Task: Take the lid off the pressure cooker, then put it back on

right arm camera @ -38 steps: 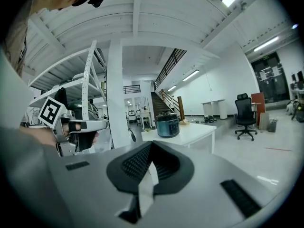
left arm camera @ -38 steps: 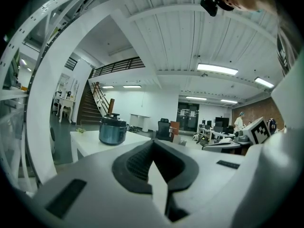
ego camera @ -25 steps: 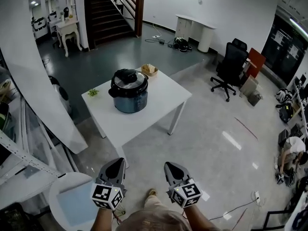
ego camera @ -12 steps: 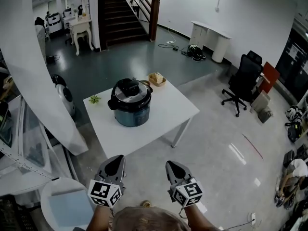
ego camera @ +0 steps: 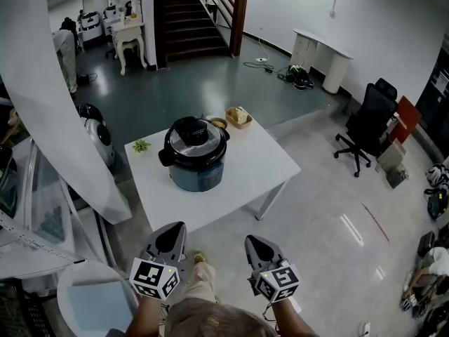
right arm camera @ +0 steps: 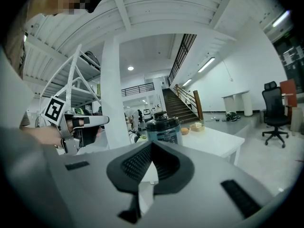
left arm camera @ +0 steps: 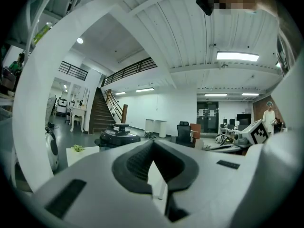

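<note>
While the left gripper [ego camera: 175,229] and right gripper [ego camera: 250,241] hold fingers together, empty, the pressure cooker [ego camera: 196,154] stands well beyond them.

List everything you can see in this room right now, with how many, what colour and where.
pressure cooker: one, blue-grey, middle of the table
lid: one, black, on the pressure cooker
table: one, white, centre of the floor
small plant: one, green, table's left corner
basket: one, tan, table's far corner
office chair: one, black, on the floor to the right
staircase: one, dark, at the back
counter: one, white, against the back wall
left hand-held gripper: one, grey, shut and empty, bottom left
right hand-held gripper: one, grey, shut and empty, bottom right
</note>
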A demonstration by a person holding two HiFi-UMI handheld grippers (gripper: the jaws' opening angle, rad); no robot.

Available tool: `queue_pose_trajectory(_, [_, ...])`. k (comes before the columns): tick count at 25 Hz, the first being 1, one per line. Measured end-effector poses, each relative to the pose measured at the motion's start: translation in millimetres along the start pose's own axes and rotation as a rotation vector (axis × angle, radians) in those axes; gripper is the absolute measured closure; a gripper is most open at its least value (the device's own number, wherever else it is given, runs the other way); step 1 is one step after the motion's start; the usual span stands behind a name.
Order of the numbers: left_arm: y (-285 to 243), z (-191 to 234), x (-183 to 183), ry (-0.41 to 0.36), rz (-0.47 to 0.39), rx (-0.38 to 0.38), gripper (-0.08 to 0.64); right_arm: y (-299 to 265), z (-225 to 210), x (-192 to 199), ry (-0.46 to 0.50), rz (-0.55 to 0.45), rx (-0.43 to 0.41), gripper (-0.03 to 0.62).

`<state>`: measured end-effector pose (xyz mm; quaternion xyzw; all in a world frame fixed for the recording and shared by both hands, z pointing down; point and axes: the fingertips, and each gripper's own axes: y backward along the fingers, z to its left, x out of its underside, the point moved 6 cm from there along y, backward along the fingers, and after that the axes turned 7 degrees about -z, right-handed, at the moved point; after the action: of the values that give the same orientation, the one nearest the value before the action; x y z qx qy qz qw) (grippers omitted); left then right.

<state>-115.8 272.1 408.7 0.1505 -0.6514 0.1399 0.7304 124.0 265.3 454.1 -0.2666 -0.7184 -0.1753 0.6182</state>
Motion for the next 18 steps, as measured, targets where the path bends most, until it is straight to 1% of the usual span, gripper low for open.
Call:
queue_pose_trajectory(4, [-25.8,15.7,2.1,0.001,-0.001,-0.004,0.558,-25.7,-14.4,-0.9,-0.003,0.003,-0.009,0.598])
queue_pose_trajectory(10, [-70.0,45.1,0.2,0.002,-0.006,-0.013,0.558,-75.3,-41.2,-13.1,-0.002,0.000,-0.032,0.598])
queue_pose_trajectory(15, [-116.1,75.8,-8.7,0.008,-0.026,-0.027,0.558,-125.2,-62.1,-30.8,0.019,-0.011,-0.063,0.597])
queue_pose_trajectory(18, [-144.2,91.6,-15.0,0.007,-0.032,-0.022,0.558,-155.5,-74.3,-41.7,0.017,-0.015,-0.071,0.598])
